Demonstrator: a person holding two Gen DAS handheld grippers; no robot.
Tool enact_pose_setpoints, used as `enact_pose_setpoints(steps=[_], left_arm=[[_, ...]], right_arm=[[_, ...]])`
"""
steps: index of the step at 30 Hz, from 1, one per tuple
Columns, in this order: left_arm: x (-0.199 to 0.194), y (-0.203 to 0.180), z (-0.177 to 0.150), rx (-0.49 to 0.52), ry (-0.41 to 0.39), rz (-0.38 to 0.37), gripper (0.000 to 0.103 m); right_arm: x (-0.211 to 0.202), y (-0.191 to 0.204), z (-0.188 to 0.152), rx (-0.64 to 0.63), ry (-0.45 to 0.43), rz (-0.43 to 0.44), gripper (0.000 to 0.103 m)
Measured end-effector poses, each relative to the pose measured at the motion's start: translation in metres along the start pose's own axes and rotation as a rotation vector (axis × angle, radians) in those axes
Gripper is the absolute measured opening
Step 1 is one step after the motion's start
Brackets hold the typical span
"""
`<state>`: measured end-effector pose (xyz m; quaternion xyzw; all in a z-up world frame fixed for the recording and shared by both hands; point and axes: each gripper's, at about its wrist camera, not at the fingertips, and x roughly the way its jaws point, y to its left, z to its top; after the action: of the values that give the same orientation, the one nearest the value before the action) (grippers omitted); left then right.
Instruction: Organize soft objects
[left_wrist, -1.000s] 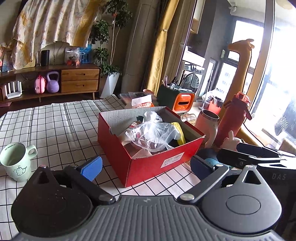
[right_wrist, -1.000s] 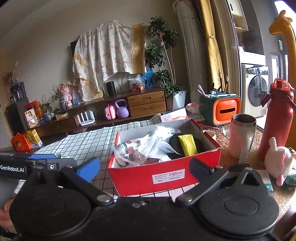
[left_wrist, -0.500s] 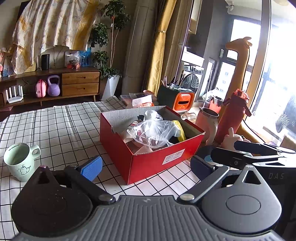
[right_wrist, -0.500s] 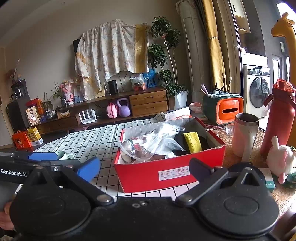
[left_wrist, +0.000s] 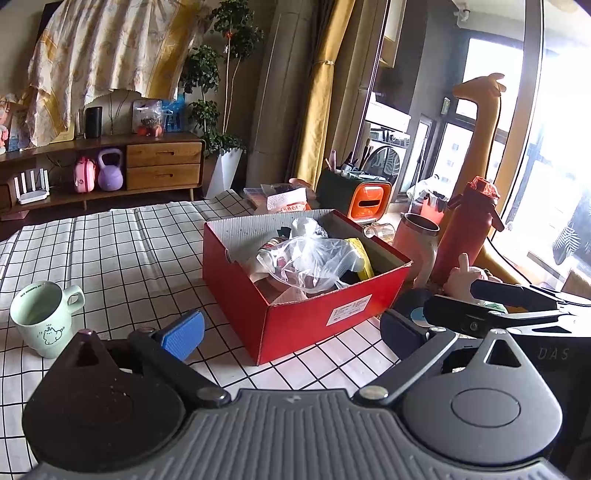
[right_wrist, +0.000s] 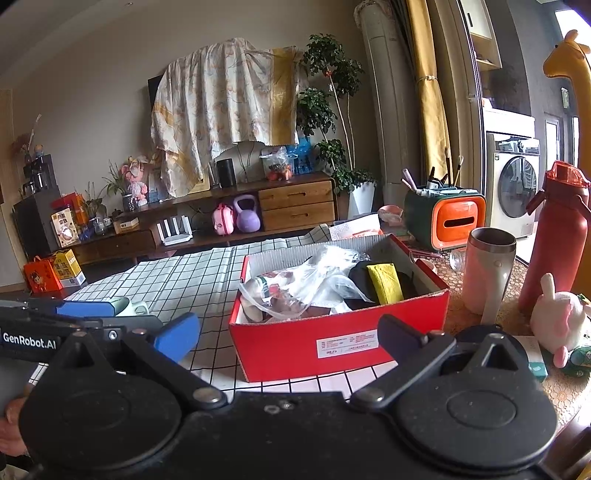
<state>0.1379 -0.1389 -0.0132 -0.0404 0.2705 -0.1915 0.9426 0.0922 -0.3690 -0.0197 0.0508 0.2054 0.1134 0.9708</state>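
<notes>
Both the left gripper (left_wrist: 291, 328) and the right gripper (right_wrist: 288, 332) hover with fingers spread, empty. Ahead, a red corrugated cardboard box (right_wrist: 332, 339) on the grid-checked table (left_wrist: 110, 251) holds a crinkly clear plastic bag (right_wrist: 314, 280) and a folded yellow cloth (right_wrist: 386, 282).

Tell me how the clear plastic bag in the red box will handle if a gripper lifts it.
The clear plastic bag looks thin and crumpled, so it will likely sag and stretch rather than hold shape. It seems to hold small items, so the weight may swing below the pinch. Its glossy film may slip; it rests against other things in the red box and might drag them.
</notes>
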Motion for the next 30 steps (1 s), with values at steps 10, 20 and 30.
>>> enact_pose_setpoints(steps=[10,20,30], left_arm=[[0.0002,0.0002,-0.0005,-0.005,-0.001,0.006,0.102],[-0.0015,-0.0004,0.0008,0.001,-0.009,0.000,0.102],[-0.0016,-0.0001,0.0011,-0.002,-0.011,0.003,0.102]], right_arm=[[-0.0005,0.0010,-0.0009,-0.001,0.000,0.000,0.103],[-0.0007,0.0025,-0.0022,-0.003,0.002,-0.006,0.103],[-0.0027,0.0028,0.0000,-0.013,0.000,0.009,0.103]])
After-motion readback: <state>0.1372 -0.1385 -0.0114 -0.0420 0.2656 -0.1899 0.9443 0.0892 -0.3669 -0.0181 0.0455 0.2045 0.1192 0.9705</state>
